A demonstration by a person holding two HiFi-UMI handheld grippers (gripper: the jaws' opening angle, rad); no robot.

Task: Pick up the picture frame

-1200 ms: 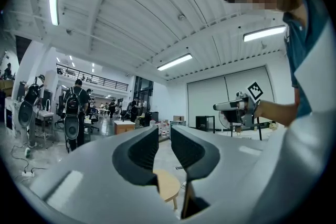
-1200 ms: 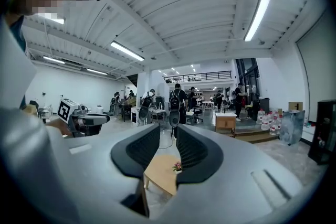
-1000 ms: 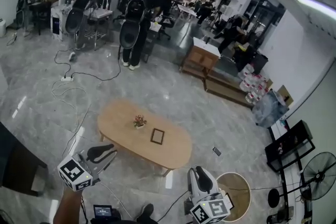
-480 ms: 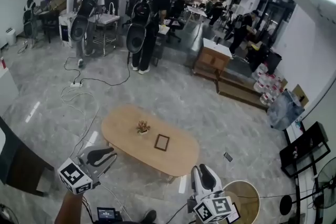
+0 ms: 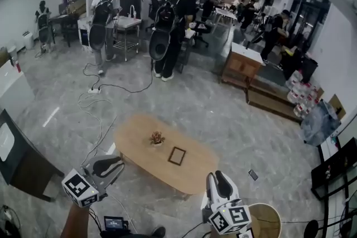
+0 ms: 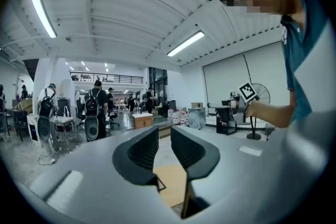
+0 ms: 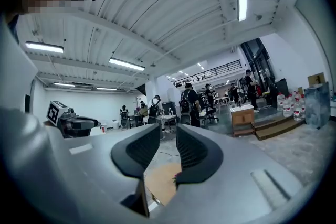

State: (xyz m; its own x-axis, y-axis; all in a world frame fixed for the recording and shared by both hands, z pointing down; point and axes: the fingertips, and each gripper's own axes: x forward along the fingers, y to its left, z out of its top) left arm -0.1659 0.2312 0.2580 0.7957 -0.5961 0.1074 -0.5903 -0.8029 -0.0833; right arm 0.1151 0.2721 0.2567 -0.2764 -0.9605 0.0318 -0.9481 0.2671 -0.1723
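We count one oval desk (image 5: 134,139). On it we count one picture frame (image 5: 177,156) and one small potted plant (image 5: 157,137). We count two hand-held grippers: one left hand-held gripper (image 5: 109,164) and one right hand-held gripper (image 5: 219,183). On the floor we count one power strip (image 5: 93,90) and one round side table (image 5: 271,214). Nearest us stand two people with backpacks (image 5: 170,19); those farther back are too small for us to count.
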